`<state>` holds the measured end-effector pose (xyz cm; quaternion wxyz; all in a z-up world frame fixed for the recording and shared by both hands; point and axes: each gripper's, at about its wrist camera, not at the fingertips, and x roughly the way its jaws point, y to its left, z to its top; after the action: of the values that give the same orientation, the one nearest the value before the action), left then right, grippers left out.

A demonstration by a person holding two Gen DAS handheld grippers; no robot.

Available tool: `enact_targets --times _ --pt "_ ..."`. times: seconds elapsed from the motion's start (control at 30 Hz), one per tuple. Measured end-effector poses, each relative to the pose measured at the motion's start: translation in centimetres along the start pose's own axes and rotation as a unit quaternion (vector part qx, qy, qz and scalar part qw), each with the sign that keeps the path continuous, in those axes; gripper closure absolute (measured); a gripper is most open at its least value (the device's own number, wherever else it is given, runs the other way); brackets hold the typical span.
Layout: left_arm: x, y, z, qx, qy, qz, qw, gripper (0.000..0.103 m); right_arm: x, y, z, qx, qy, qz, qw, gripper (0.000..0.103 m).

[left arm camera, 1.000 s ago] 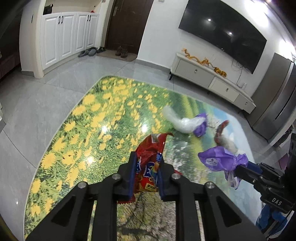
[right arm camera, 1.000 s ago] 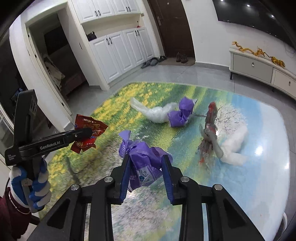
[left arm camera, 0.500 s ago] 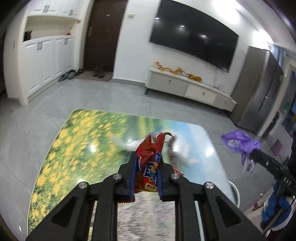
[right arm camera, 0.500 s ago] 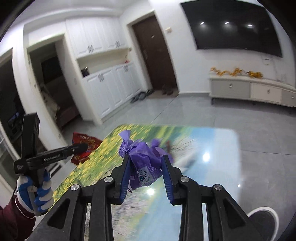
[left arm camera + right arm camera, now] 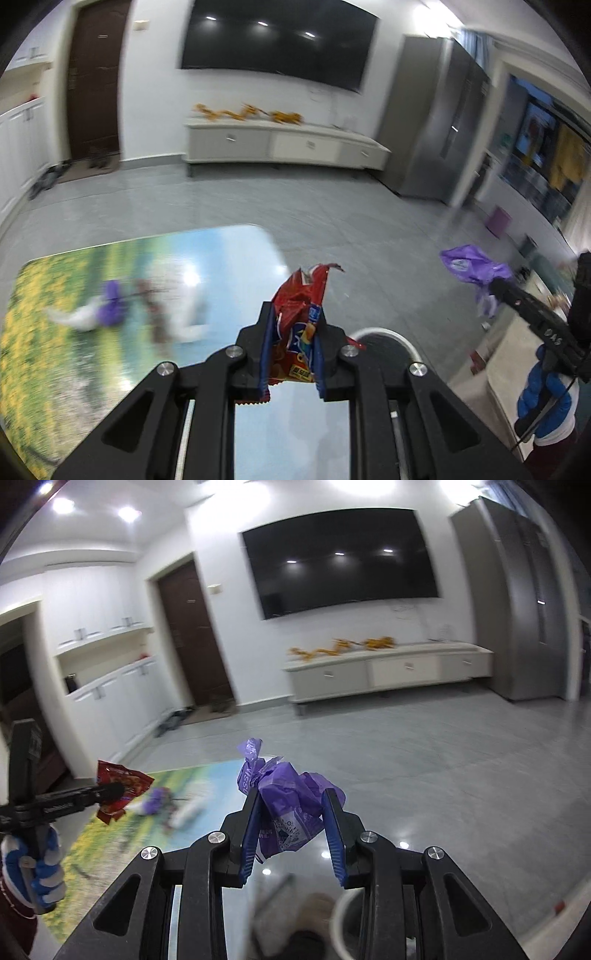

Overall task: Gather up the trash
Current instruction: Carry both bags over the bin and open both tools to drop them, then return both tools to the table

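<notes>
My left gripper (image 5: pixel 292 332) is shut on a red snack wrapper (image 5: pixel 300 317) and holds it in the air past the table's right end. It also shows in the right wrist view (image 5: pixel 110 792) with the wrapper (image 5: pixel 123 783). My right gripper (image 5: pixel 291 825) is shut on a crumpled purple plastic bag (image 5: pixel 288 805), held above the floor; it shows in the left wrist view (image 5: pixel 496 286) with the bag (image 5: pixel 472 264). More trash lies on the flower-print table (image 5: pixel 66 314): a white and purple bag (image 5: pixel 107 306) and a white wad (image 5: pixel 181 314), both blurred.
A white-rimmed bin (image 5: pixel 400 341) stands on the grey floor just beyond my left gripper; its rim also shows under my right gripper (image 5: pixel 338 919). A low white cabinet (image 5: pixel 284 146), a wall television (image 5: pixel 277 40) and a grey fridge (image 5: pixel 439 125) stand at the back.
Both grippers have swung right, away from the table and over the floor, each still holding its trash. The white-rimmed bin has come into view below them.
</notes>
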<state>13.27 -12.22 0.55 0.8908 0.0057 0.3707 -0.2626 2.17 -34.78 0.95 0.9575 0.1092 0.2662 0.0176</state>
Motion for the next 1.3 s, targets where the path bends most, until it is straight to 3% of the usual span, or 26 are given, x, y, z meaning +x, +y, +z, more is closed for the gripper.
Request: enact_targets --times 0.3,0.6,0.73,0.8,0.9,1.0,1.3 --pt "10.2 -10.9 -0.5 0.067 0.086 -0.063 0.9921 0.085 1.9 -8.3 -4.4 0.067 0.063 -0.075 0.993 0.072" --pt "18.3 -16.3 -2.6 0.095 0.151 -0.079 0.9809 0.085 6.1 -12.8 -8.9 0.114 0.132 -0.109 0.979 0.071" --pt "20.7 -17.5 -3.1 0.097 0.167 -0.086 0.9774 0.084 7.9 -14.1 -10.1 0.129 0.153 -0.114 0.973 0.069" --pt "21.8 -17.5 -3.4 0.093 0.176 -0.090 0.9759 0.069 8.8 -14.8 -10.7 0.136 0.164 -0.116 0.970 0.068" --pt "23.0 -17.5 -3.6 0.077 0.183 -0.101 0.9749 0.056 9.9 -15.6 -11.3 0.144 0.176 -0.125 0.966 0.066" --pt "23.5 -17.1 -4.1 0.070 0.189 -0.104 0.9739 0.055 10.4 -16.3 -11.9 0.151 0.183 -0.133 0.962 0.056" --pt "20.8 -15.8 -3.5 0.058 0.166 -0.094 0.9800 0.055 8.8 -15.2 -10.7 0.148 0.164 -0.141 0.965 0.056"
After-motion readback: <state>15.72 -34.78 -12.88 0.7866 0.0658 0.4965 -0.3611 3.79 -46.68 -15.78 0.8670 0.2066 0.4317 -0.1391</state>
